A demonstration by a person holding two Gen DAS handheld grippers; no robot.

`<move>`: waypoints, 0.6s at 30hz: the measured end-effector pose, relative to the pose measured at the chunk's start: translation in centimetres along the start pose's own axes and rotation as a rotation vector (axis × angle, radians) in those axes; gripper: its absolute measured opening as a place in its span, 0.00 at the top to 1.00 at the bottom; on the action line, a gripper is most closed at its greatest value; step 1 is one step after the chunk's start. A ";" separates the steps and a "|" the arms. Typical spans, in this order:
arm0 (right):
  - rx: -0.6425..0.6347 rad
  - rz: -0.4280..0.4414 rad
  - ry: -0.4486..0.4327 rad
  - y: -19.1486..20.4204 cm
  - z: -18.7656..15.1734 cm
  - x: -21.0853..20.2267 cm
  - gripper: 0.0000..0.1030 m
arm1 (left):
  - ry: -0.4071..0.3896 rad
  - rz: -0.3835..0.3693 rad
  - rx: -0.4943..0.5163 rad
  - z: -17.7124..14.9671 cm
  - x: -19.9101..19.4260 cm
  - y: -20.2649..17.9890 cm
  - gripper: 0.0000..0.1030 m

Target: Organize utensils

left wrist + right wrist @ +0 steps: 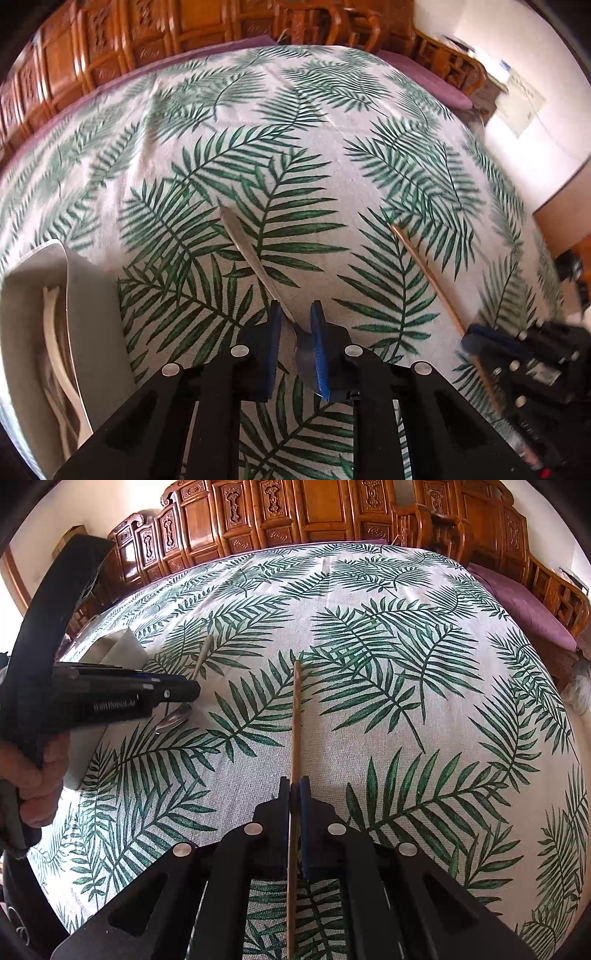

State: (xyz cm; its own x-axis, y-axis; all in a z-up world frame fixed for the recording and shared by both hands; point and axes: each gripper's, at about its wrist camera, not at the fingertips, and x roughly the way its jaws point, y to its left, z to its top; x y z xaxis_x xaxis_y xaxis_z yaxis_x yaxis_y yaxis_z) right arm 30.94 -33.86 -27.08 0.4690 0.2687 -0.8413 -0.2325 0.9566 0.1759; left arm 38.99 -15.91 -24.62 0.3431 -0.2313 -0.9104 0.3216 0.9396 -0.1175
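Observation:
My left gripper (295, 314) is shut on a metal spoon (251, 254), gripping it at the neck just above the bowl, with the handle pointing away over the tablecloth. The spoon also shows in the right wrist view (173, 716) under the left gripper (184, 690). My right gripper (294, 786) is shut on a wooden chopstick (296, 716) that points forward above the cloth. The chopstick also shows in the left wrist view (428, 277), with the right gripper (476, 339) at its near end.
A grey utensil organizer tray (85, 295) lies at the left, holding a white utensil (55, 332); it also shows in the right wrist view (118, 646). The table has a palm-leaf cloth (369, 701). Carved wooden cabinets (295, 509) and chairs stand beyond the far edge.

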 end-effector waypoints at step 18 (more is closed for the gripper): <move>0.006 0.003 -0.003 -0.1 -0.1 0.0 0.94 | 0.005 0.097 -0.045 1.5 0.6 0.5 0.99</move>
State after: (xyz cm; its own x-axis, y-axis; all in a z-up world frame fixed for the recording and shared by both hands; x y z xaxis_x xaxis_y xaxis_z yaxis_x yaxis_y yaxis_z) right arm 30.86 -33.94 -27.09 0.4708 0.2721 -0.8392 -0.2289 0.9563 0.1816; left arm 40.73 -15.93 -24.65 0.3664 -0.1376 -0.9202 0.2469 0.9679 -0.0464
